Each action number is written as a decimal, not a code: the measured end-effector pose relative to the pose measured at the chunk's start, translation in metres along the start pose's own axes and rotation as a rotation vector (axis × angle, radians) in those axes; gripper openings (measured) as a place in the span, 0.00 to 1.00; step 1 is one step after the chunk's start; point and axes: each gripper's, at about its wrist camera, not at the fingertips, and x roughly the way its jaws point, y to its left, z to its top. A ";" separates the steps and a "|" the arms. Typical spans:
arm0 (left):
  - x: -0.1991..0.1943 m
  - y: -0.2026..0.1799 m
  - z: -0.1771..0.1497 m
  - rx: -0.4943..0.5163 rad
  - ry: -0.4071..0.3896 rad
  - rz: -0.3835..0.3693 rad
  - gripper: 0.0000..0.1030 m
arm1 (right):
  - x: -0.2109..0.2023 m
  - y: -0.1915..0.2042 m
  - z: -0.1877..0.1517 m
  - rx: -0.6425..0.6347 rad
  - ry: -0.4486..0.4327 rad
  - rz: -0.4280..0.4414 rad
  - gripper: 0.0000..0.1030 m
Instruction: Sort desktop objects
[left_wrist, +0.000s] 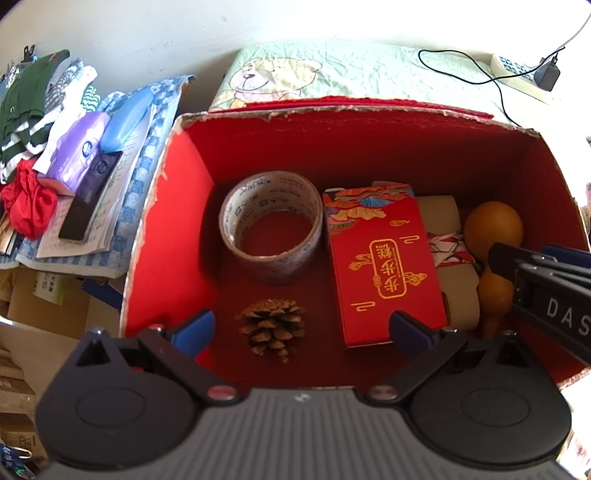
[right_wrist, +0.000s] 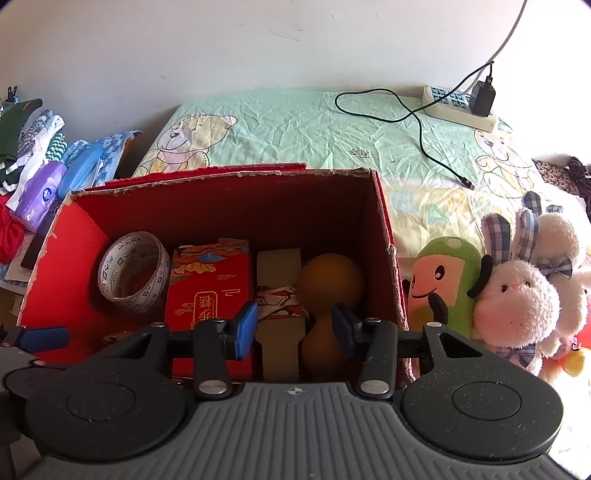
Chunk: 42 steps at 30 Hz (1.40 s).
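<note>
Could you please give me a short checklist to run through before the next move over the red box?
1. Left claw open and empty: ok, nothing sits between its fingers.
2. Right claw open and empty: ok, its fingers stand apart above the gourd.
3. Pine cone free to grasp: ok, it lies alone on the box floor, apart from the tape roll.
4. Red packet box lying flat: ok.
5. Claws clear of each other: cannot tell; the right one reaches in close at the box's right side.
6. Red box walls intact: not ok, the rim is torn and frayed.
</note>
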 end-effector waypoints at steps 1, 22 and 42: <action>0.000 0.000 -0.001 0.000 -0.002 0.002 0.98 | -0.001 0.000 0.000 0.001 0.001 0.001 0.47; -0.007 -0.002 -0.008 0.000 -0.004 -0.057 0.98 | -0.009 -0.004 -0.010 0.048 0.007 0.014 0.48; -0.003 0.000 -0.004 0.032 -0.005 -0.014 0.98 | -0.008 -0.001 -0.009 0.059 0.002 0.022 0.50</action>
